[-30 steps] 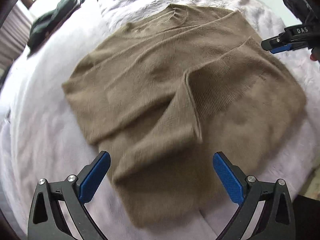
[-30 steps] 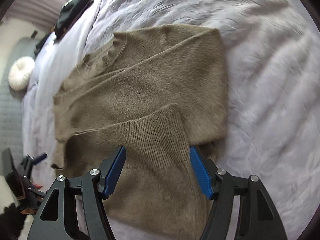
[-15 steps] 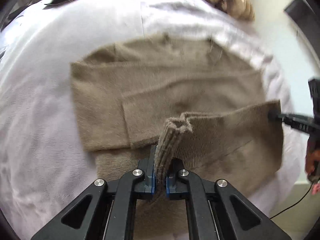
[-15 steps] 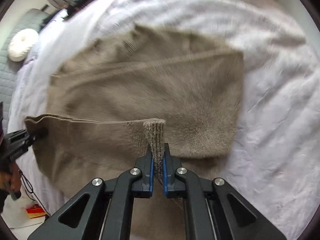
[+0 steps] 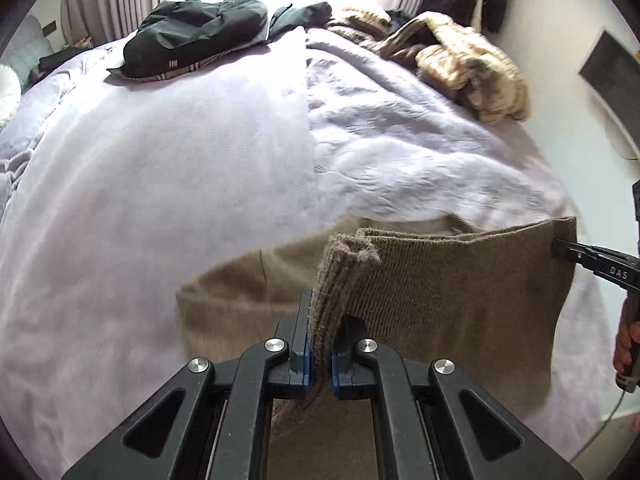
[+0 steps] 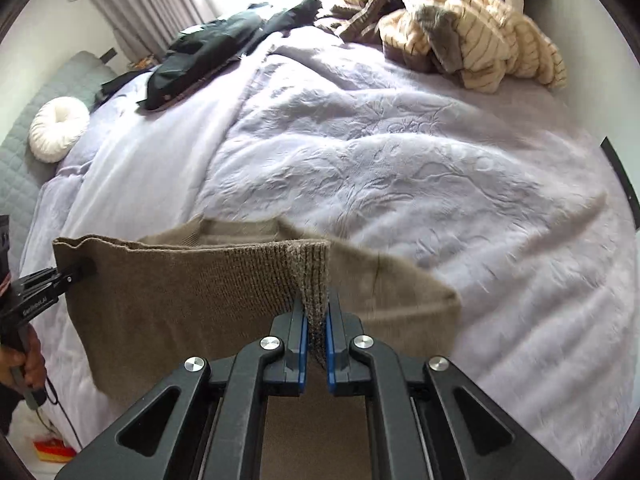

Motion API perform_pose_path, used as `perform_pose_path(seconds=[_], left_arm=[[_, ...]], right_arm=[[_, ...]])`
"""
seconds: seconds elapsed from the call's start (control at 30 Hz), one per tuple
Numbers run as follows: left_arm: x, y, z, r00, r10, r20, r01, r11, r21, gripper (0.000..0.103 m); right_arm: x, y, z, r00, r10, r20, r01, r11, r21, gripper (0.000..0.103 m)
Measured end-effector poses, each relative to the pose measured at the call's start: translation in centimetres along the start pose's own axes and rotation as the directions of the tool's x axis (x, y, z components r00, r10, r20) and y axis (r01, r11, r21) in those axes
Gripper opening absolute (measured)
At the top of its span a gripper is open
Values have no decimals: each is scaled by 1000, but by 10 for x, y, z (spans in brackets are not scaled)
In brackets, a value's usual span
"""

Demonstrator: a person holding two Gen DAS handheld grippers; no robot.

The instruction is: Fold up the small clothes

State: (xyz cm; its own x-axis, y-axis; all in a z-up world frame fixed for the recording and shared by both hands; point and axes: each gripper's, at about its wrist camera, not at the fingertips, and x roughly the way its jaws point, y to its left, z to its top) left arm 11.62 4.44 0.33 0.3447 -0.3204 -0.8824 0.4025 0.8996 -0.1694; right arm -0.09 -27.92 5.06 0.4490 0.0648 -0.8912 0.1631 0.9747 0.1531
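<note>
A tan knit sweater point(image 5: 460, 292) lies on the lilac bed, its ribbed hem lifted and stretched between my two grippers. My left gripper point(image 5: 319, 344) is shut on one hem corner, which bunches up above the blue pads. My right gripper point(image 6: 316, 332) is shut on the other hem corner. The sweater also shows in the right wrist view point(image 6: 180, 300). The right gripper's tip shows at the right of the left wrist view point(image 5: 560, 249); the left gripper's tip shows at the left of the right wrist view point(image 6: 82, 270). The sweater's body beneath the raised hem is mostly hidden.
The lilac bedspread point(image 5: 180, 168) stretches far ahead. A dark green garment point(image 5: 192, 32) and a cream striped fur blanket point(image 5: 472, 64) lie at the far side. A round white cushion point(image 6: 58, 128) rests on a grey quilted surface at left. The bed edge runs at the right.
Both grippers closed on the sweater's hem corners, then lifted the hem and carried it forward over the sweater's body, tilting the views up toward the far bed.
</note>
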Motion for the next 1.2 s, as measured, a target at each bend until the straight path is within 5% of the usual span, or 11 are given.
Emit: perform_pose_path(seconds=[0.23,0.43,0.5,0.53,0.57,0.63,0.8,1.03,1.2], left_arm=[[83,14,-3,990,82,-115,-83,997,-6,8],[97,21,-3,987,110,-114,-111,994,-2,10],[91,24,-1,978,179,-105,-178,984,24,38],[86,27,-1,962,258,-87,-256,966,32,76],[80,32,0,944,324,-62,-323,946,29,86],[69,51,-2,937,347,-49,-347,938,-6,87],[35,78,-19,944,317,-96,-324,942,-83,87],[6,44,-78,973,162,-162,-186,971,-148,87],[28,37,-119,944,207,-258,-250,958,-144,87]], right_arm=[[94,-25,8,993,-22,-115,32,996,80,8],[117,-45,2,993,28,-114,-7,983,183,8],[111,-54,1,995,38,-98,-15,975,223,8],[106,-58,1,996,22,-86,-1,973,233,10],[101,-60,2,996,-15,-85,34,972,232,16],[93,-68,0,995,-63,-81,82,964,252,32],[59,-76,-18,995,-85,-60,99,950,297,32],[28,-29,-88,991,92,-95,-69,972,226,32],[53,-12,-137,976,34,-215,-1,989,151,31]])
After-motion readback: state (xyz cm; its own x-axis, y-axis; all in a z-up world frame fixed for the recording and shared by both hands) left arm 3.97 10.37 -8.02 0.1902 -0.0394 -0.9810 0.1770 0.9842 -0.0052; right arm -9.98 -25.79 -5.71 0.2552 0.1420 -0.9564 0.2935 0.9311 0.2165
